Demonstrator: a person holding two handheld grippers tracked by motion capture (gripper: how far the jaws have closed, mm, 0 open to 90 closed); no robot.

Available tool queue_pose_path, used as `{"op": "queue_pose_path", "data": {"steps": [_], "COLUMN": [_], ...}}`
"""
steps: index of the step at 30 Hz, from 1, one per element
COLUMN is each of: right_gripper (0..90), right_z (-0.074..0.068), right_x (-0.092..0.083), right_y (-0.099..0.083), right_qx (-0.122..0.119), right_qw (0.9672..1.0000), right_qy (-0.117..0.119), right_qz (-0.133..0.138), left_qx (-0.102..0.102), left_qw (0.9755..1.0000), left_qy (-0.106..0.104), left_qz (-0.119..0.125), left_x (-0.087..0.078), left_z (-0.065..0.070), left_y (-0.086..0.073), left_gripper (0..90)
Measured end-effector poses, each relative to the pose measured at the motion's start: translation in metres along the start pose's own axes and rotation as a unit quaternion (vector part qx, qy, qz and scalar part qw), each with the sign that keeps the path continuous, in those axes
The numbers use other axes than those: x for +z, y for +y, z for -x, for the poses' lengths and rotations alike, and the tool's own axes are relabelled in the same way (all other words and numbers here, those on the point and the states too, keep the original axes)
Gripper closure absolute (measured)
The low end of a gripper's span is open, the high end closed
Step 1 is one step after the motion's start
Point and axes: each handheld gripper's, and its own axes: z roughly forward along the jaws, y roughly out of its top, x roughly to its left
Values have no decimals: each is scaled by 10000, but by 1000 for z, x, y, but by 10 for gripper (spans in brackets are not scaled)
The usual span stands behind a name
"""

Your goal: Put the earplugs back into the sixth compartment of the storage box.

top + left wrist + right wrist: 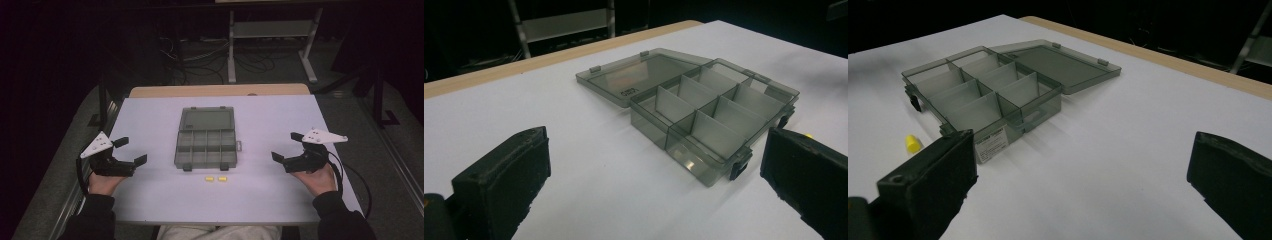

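Observation:
A smoky clear compartment box (206,145) lies open in the middle of the white table (260,195), its lid (207,120) folded flat behind it. The box (719,117) and its empty compartments show in the left gripper view, and the box (983,92) also in the right gripper view. Two small yellow pieces (216,178) rest on the table just in front of the box; one yellow piece (912,143) appears in the right gripper view. My left gripper (131,151) stands open at the left of the box, apart from it. My right gripper (287,147) stands open at the right, with nothing between its jaws.
The table's wooden far edge (220,90) lies behind the box. Beyond it, on the dark floor, are cables (200,60) and a metal stand (270,45). The person's hands (102,184) rest near the front corners of the table.

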Motion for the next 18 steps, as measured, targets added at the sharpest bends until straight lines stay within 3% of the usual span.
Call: {"op": "queue_pose_path", "data": {"steps": [9,14,18], "right_gripper": [0,0,0], "right_z": [-2,-2,-1], "right_x": [-5,-5,-6], "right_y": [0,0,-1], "right_qx": [-38,-50,-50], "right_qw": [10000,10000,10000], "right_qy": [10,7,12], "right_qz": [-2,-48,-71], "left_qx": [51,267,295], "left_qw": [9999,9994,9991], "left_qy": [-46,-7,-188], "left_qz": [-106,-197,-220], "left_x": [-4,-6,-6], "left_z": [-1,4,7], "left_y": [-2,4,7], "left_gripper": [0,0,0]}}
